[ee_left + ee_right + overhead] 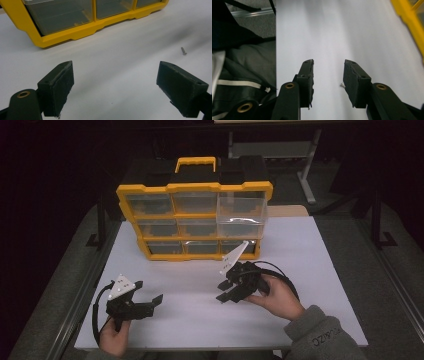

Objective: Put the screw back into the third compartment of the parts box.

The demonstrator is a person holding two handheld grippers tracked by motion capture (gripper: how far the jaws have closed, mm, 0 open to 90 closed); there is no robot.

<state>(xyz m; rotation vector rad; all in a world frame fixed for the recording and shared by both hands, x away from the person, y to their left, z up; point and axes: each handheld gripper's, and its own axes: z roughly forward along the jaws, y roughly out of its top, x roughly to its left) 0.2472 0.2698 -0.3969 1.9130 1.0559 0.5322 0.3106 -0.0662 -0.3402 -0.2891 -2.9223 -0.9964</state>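
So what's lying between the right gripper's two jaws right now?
A small screw lies on the white table between the right gripper's open jaws, close to one jaw, seen in the right gripper view.

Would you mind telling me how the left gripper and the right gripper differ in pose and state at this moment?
The left gripper has its jaws spread wide; the right gripper has its jaws closer together, though open. A small screw lies beside one of the right gripper's jaws; the left gripper stands well away from it. Both are hand-held over the white table, empty.
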